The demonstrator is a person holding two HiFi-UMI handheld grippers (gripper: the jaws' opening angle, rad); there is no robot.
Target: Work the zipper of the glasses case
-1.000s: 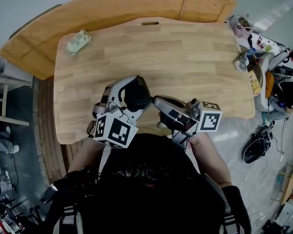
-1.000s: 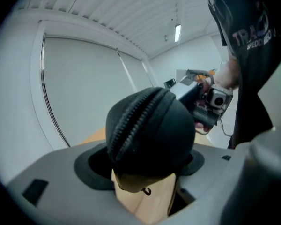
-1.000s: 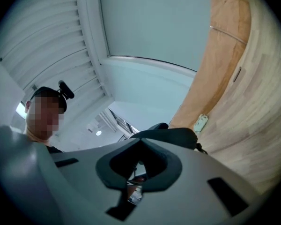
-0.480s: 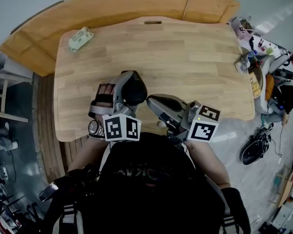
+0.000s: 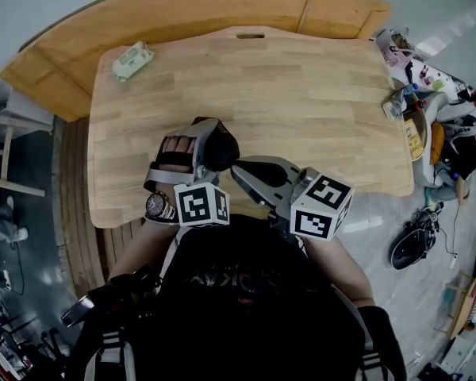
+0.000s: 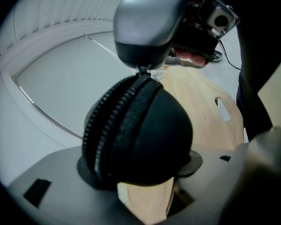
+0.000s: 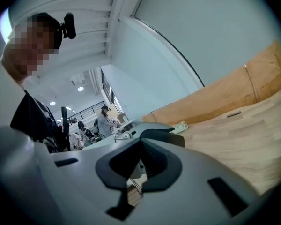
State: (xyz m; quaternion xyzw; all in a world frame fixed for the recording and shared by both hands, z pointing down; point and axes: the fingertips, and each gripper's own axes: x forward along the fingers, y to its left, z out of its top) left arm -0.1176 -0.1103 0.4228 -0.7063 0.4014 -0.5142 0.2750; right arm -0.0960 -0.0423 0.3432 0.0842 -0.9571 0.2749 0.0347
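Left gripper (image 6: 143,168) jaws clamp glasses case (image 6: 147,125) pointing lengthwise outward; right gripper (image 7: 139,159) jaws pinch zipper pull (image 6: 143,71)

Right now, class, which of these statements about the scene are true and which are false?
1. The left hand-held gripper grips the black case. True.
2. The case lies flat on the table. False: it is held up off the table, between the left gripper's jaws.
3. The right hand-held gripper has its jaws wide apart. False: they are shut, at the zipper pull on top of the case.
4. A pale green packet lies near the table's far left corner. True.
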